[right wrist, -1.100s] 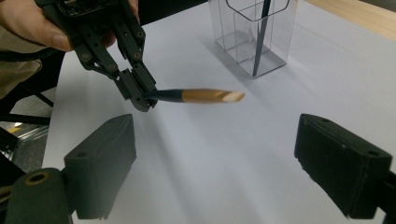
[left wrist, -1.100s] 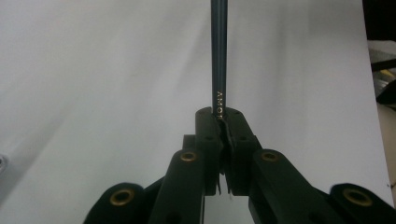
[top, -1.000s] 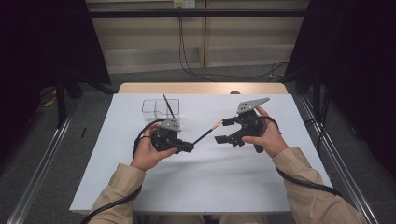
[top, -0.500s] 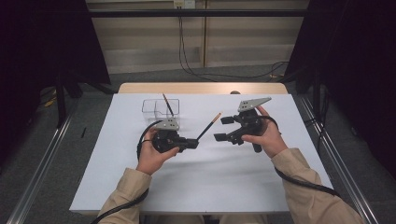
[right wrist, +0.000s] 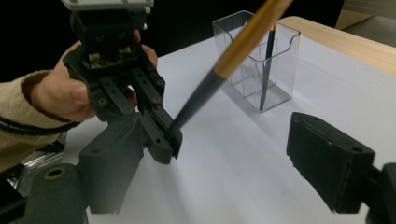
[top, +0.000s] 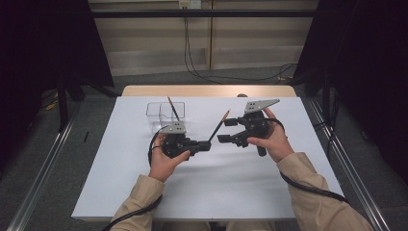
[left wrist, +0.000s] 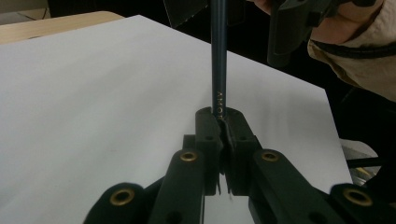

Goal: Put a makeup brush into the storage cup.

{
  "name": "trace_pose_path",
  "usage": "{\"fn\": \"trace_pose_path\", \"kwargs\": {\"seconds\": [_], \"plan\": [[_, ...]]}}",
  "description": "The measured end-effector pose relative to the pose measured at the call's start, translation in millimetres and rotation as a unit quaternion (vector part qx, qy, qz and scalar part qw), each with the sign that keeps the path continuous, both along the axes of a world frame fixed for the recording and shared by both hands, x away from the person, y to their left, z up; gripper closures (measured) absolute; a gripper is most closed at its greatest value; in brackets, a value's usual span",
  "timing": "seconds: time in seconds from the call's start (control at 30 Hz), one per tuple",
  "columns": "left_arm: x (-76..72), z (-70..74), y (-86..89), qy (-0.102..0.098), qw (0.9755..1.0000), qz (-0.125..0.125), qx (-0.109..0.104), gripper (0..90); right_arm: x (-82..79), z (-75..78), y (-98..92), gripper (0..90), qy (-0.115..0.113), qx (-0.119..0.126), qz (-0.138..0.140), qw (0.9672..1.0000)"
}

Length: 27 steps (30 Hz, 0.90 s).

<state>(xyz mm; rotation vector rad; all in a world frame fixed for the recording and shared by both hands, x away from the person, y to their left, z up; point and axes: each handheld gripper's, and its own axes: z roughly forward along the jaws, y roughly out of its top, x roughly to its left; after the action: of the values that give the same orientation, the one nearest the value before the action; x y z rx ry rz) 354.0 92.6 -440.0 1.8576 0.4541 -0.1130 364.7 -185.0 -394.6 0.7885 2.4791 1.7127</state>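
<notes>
Black left tongs [top: 206, 145] clamping pencil [top: 219, 126], right tongs [top: 226, 130] beside, apart.

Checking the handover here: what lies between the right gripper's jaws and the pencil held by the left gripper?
Nothing: in the right gripper view, the right gripper stands open, with bare white paper between it and the pencil clamped in the left gripper.

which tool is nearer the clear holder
Left. The left tool sits just in front of the holder, gripping a brush; the right tool is off to the holder's right, open.
</notes>
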Motion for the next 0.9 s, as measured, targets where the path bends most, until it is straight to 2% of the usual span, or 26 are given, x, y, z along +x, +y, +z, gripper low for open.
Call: {"fn": "trace_pose_path", "kwargs": {"seconds": [0.13, 0.23, 0.3, 0.37, 0.43, 0.6, 0.73, 0.9], "plan": [[-1.1, -0.6, -2.1, -0.001, 1.0, -0.001, 0.002, 86.1, -0.2, 1.0, 0.8, 27.9, -0.002, 0.007, 0.001, 1.0], [-1.2, -1.6, -2.3, 0.003, 1.0, 0.0, -0.005, 86.2, -0.3, 1.6, 1.3, 32.7, 0.001, 0.01, 0.005, 0.9999], [-1.1, -2.2, -2.3, 0.005, 1.0, 0.001, -0.008, 86.1, -0.6, 1.6, 2.0, 40.7, 0.0, 0.007, 0.006, 1.0], [-0.9, -2.7, -2.5, 0.006, 0.9999, 0.002, -0.012, 86.1, -1.0, 1.6, 3.5, 42.9, 0.002, 0.005, 0.008, 1.0], [-0.9, -2.8, -2.9, 0.005, 0.9999, 0.002, -0.014, 86.1, -1.1, 1.4, 5.0, 50.4, 0.003, 0.003, 0.011, 0.9999], [-0.3, -2.6, -3.3, 0.003, 0.9998, 0.003, -0.018, 86.2, -1.5, 0.8, 8.5, 61.2, 0.004, 0.001, 0.014, 0.9999], [-0.3, -3.4, -3.4, 0.008, 0.9997, 0.007, -0.021, 86.1, -1.4, 0.2, 9.6, 72.7, 0.007, 0.01, 0.02, 0.9997], [0.2, -6.4, -4.2, 0.021, 0.9993, 0.007, -0.03, 86.0, -1.2, 0.1, 10.6, 76.3, 0.017, 0.014, 0.022, 0.9995]]}}
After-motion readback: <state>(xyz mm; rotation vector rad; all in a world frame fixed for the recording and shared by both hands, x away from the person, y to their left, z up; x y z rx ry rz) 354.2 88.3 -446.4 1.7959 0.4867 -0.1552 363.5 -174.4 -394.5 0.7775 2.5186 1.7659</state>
